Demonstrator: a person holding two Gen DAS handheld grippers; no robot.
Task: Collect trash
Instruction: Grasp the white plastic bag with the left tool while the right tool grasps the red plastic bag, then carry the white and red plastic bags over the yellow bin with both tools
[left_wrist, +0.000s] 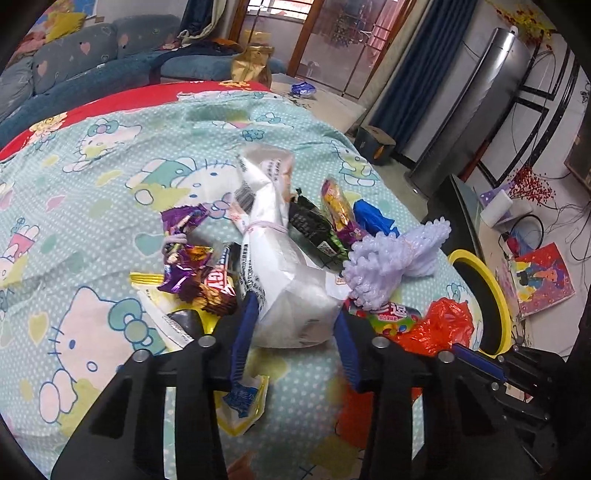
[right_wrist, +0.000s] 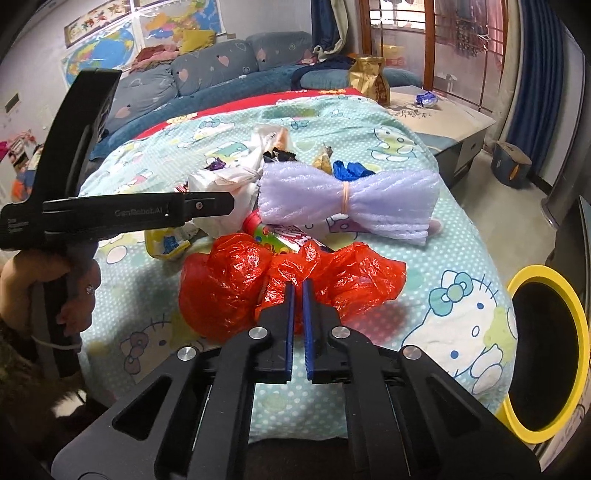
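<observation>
Daylight pours through the window (right_wrist: 399, 22), soft shadows on the bedspread (right_wrist: 436, 236), edges bent and dark, slight blur.

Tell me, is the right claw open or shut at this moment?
Shut on the red plastic bag. The right claw has its blue fingers nearly together, pinching a fold of the bag on the bed.

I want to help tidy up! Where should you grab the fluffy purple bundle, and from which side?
Probably at its narrow waist, where the rubber band cinches the purple foam bundle. It lies flat on the bedspread with both ends fanned wide, so come from above, one finger on each side of the band. The ends look too broad and squashy.
</observation>
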